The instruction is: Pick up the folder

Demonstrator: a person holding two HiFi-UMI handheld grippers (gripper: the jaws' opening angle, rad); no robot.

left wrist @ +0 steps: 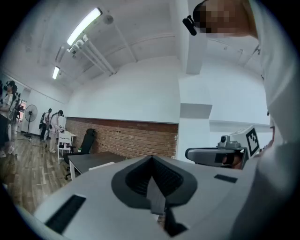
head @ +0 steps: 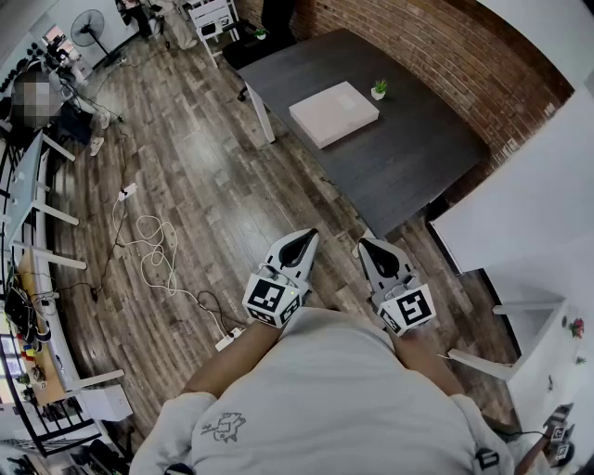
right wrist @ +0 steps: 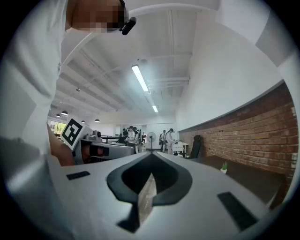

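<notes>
A white table [head: 32, 211] stands along the left edge of the room, with a fan [head: 88, 23] beyond it. A pale cable [head: 148, 243] loops over the wooden floor [head: 186, 148] beside it.

The left claw [head: 301, 237] is held level in front of the person's shirt [head: 325, 399], above the floor. In the left gripper view the left claw [left wrist: 155, 185] has its jaws pressed together along one seam, and nothing is between them.

The folder [head: 334, 113] lies flat on the dark bench [head: 408, 167] farther up the head view. It is a pale pink slab near the bench's middle, well apart from both claws and touched by neither.

The right claw [head: 372, 247] is just right of the left one, and the two point up the view side by side. It is short of the bench's near corner. In the right gripper view the right claw [right wrist: 147, 187] is fully closed too and grips nothing. Only floor shows through the slit behind its tips.

A small potted plant [head: 379, 89] stands on the bench just right of the folder, apart from it. The same plant [right wrist: 224, 167] shows at the right of the right gripper view. A brick wall [head: 427, 46] runs behind the bench, and a white panel [head: 520, 204] is at the far right.
</notes>
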